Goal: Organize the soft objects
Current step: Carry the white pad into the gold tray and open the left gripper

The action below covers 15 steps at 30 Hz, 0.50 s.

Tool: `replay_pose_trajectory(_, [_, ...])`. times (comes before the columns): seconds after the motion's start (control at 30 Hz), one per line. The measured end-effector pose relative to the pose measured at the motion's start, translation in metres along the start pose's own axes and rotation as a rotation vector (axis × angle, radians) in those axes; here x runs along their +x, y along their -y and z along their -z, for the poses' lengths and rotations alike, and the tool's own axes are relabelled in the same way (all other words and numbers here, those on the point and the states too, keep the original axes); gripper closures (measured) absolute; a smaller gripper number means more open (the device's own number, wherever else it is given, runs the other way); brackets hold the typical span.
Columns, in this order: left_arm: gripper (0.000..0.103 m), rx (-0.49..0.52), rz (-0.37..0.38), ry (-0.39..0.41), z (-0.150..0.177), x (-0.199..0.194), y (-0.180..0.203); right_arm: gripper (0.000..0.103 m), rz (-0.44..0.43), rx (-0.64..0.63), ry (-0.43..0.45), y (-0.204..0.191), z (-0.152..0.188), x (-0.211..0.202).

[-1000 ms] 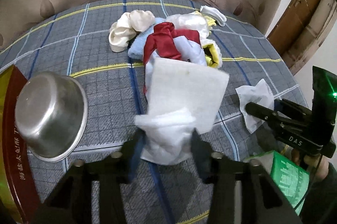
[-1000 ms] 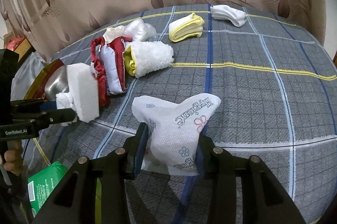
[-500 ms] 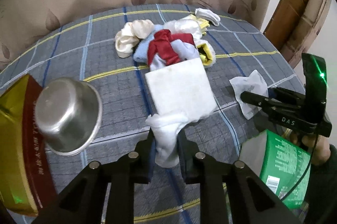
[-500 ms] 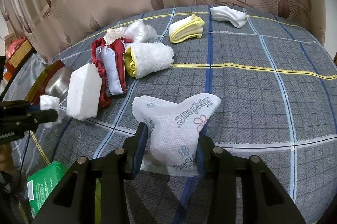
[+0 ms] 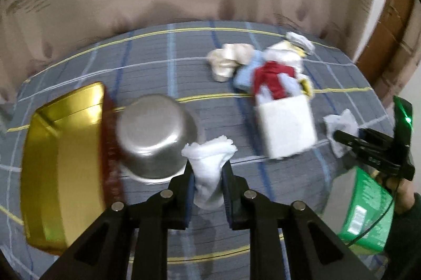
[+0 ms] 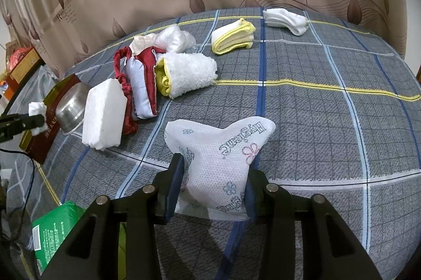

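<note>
Beige curtains printed with brown leaves hang behind a bench covered by a grey plaid cloth (image 6: 329,122) with blue, white and yellow lines. At far left lies a gold-and-red rectangular box (image 5: 63,161), and touching its edge a shiny steel bowl (image 5: 155,137) tipped on its side. Both read as likely bins for the sorting, which is probably why the left gripper (image 5: 208,185) hangs just in front of the bowl. Its jaws are closed narrowly on a crumpled white cloth wad (image 5: 209,164), held clear of the bench as if in transit.

Next comes a white rectangular foam block (image 6: 104,116), leaning on a red-trimmed pale blue fabric pouch (image 6: 139,87); beside that lies a fluffy white roll with a yellow core (image 6: 189,73), and behind them a crinkled white plastic bundle (image 6: 173,39). This cluster looks unsorted. Farther right, apart from it, sit a folded white towel with yellow edging (image 6: 232,39) and a folded white sock (image 6: 285,18).

Nearest the camera, the right gripper (image 6: 213,190) pinches a white perforated sachet (image 6: 221,156) printed with small flowers; its jaws are partly closed, squeezing the sachet's waist, and the upper part flares out over the cloth. "Hygiene" can be read on it. A green packet (image 6: 58,227) below the bench edge carries print too small to read. Curtain lettering includes "love" and "Rom… feel".
</note>
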State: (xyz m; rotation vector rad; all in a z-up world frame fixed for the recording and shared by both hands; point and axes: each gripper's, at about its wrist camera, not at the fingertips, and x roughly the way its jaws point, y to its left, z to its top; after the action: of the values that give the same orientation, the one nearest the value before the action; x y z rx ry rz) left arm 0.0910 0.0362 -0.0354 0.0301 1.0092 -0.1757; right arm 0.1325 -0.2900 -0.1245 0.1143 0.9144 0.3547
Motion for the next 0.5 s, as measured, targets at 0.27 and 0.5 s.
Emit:
replay_pose_trajectory(0.27, [0.084,-0.120,-0.133,-0.020,0.007,-0.008,-0.073,0.064,0.012,-0.016,-0.004,-0.002,-0.001,0.002])
replay_pose_trajectory(0.5, [0.084,-0.242,-0.210,-0.050,0.014,-0.007,-0.135,0.064,0.017,-0.025,-0.005,-0.002,-0.001,0.002])
